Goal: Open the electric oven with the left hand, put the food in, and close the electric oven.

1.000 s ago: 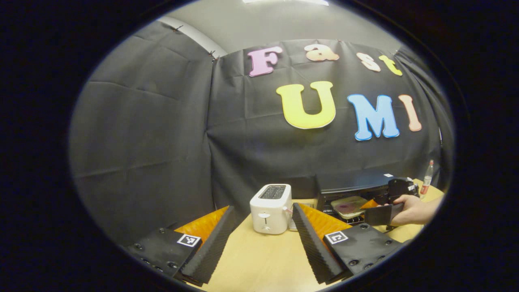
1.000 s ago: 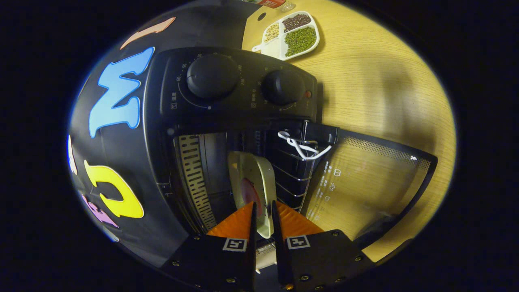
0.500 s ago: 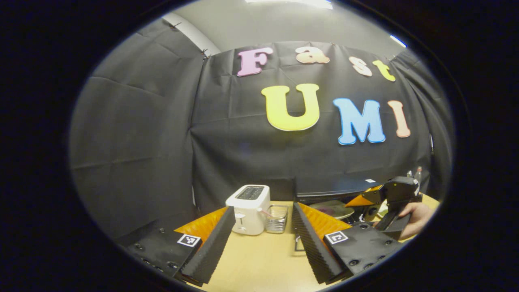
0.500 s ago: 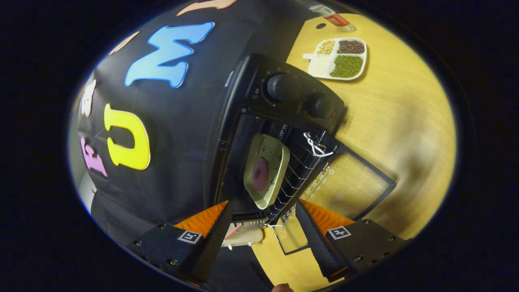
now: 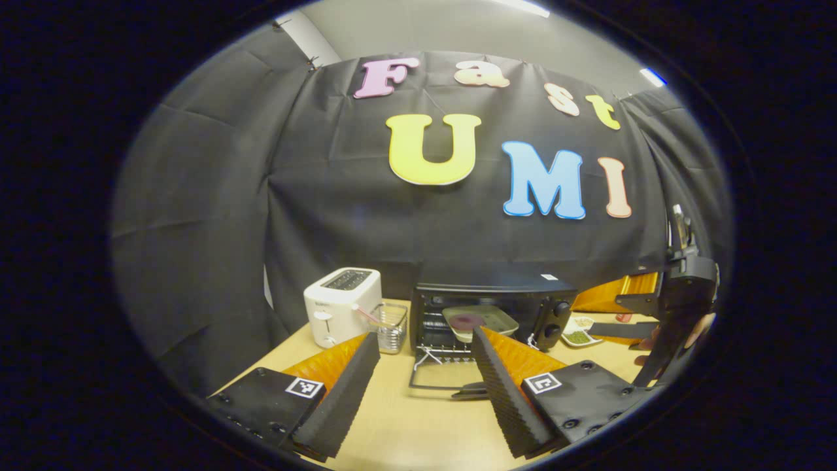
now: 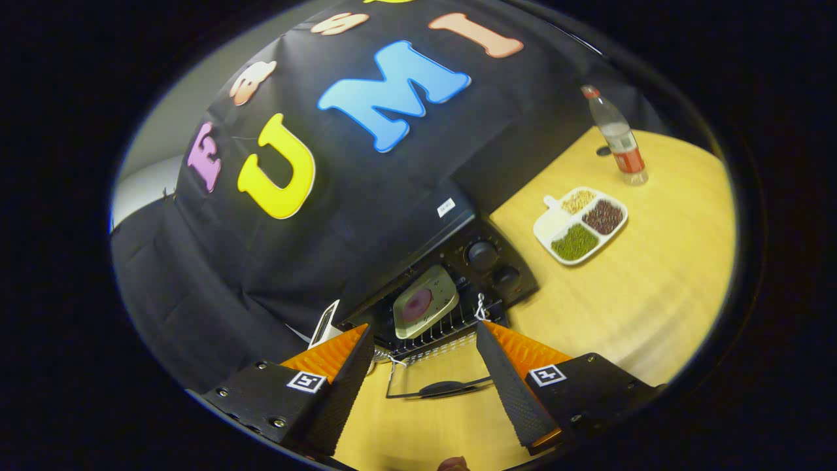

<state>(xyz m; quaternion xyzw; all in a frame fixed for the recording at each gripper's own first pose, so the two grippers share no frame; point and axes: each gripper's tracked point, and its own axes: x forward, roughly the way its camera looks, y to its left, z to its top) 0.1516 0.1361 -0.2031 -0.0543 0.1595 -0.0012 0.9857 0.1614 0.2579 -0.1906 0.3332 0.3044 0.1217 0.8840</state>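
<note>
The black electric oven (image 5: 490, 307) (image 6: 458, 261) stands on the wooden table with its glass door (image 5: 448, 379) (image 6: 438, 386) folded down flat. A pale plate with a dark red food patch (image 5: 478, 320) (image 6: 425, 302) rests on the wire rack inside. In the left gripper view my left gripper (image 5: 422, 386) is open and empty, some way in front of the door. My right gripper (image 6: 422, 386) is open and empty too, pulled back above the door; I also see the right gripper (image 5: 673, 307) held by a hand at the right edge of the left gripper view.
A white toaster (image 5: 342, 306) and a small wire basket (image 5: 390, 327) stand left of the oven. Right of the oven lies a divided white dish of beans (image 6: 580, 224) (image 5: 579, 335). A plastic bottle (image 6: 618, 139) stands farther back on the table (image 6: 654, 288).
My right gripper let go of the plate, opened and drew back from the oven, leaving the plate on the rack. My left gripper's view swung right, so the oven now sits ahead of it.
</note>
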